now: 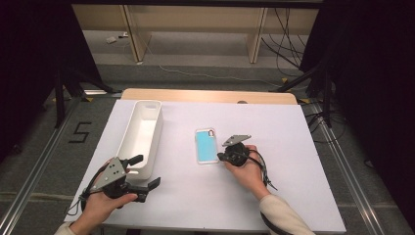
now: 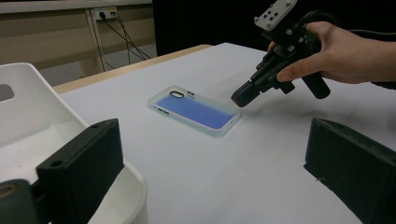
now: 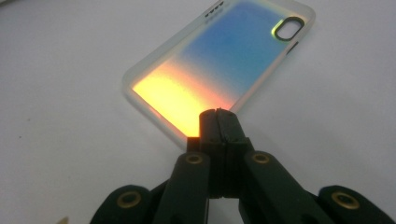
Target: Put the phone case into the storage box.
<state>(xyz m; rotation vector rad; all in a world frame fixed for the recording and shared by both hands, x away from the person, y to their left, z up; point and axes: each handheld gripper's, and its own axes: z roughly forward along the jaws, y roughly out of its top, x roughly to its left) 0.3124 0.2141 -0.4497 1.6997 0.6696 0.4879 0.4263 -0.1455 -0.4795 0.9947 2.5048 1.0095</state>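
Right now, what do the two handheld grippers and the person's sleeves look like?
Both the left gripper and the right gripper are black, with blocky two-jaw fingers, brass-coloured pivot pins, a grey three-cornered plate with holes on top and a trailing black cable. The light beige sleeve has a dark cuff.

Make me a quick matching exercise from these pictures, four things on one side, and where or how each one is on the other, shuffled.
Things:
1. phone case
2. white bin
3. left gripper
4. right gripper

States:
A. jaws apart, by the bin's near end
B. jaws together, tip at the case's edge
C. flat on the table, camera cutout at the far end
D. long and open-topped, left of the case

Pairs: 1-C, 2-D, 3-A, 4-B
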